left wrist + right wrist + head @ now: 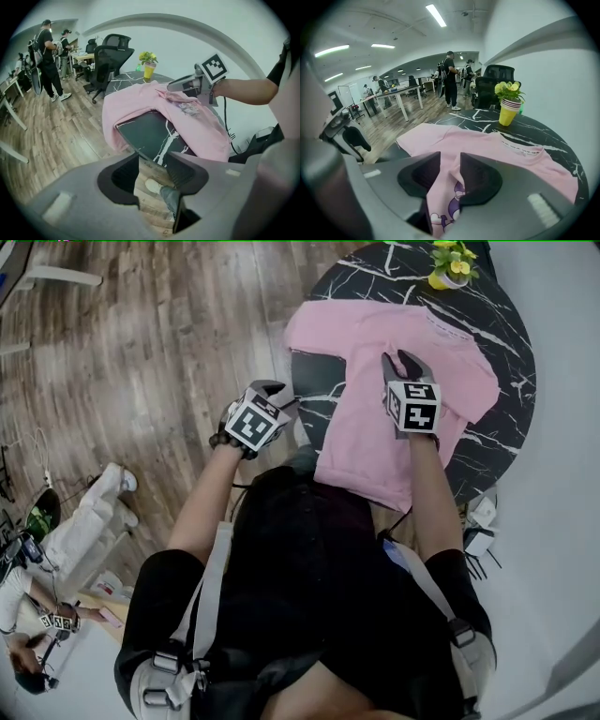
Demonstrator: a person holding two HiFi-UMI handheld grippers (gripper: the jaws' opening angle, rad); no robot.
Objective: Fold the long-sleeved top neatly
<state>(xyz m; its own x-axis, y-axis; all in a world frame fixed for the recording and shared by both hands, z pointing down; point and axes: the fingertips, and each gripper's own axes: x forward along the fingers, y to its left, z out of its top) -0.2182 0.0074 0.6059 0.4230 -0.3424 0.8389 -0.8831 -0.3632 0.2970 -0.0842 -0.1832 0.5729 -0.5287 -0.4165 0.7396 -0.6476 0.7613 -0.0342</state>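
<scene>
A pink long-sleeved top point(375, 418) lies spread on a round black marble table point(487, 324); its hem hangs over the near edge. One side droops over the table's left rim point(110, 119). My right gripper point(401, 360) hovers over the middle of the top. Its jaws stand a little apart, and a raised fold of pink cloth point(445, 187) with a purple print shows in the gap of the right gripper point(450, 171); the pads are not pressing it. My left gripper point(279, 392) is off the table's left side, over the floor. The left gripper point(152, 171) is open and holds nothing.
A yellow pot with flowers point(452, 266) stands at the table's far edge. Wooden floor point(141, 352) lies to the left. Black office chairs point(110, 58), desks and standing people point(47, 56) are farther back. A white wall is to the right.
</scene>
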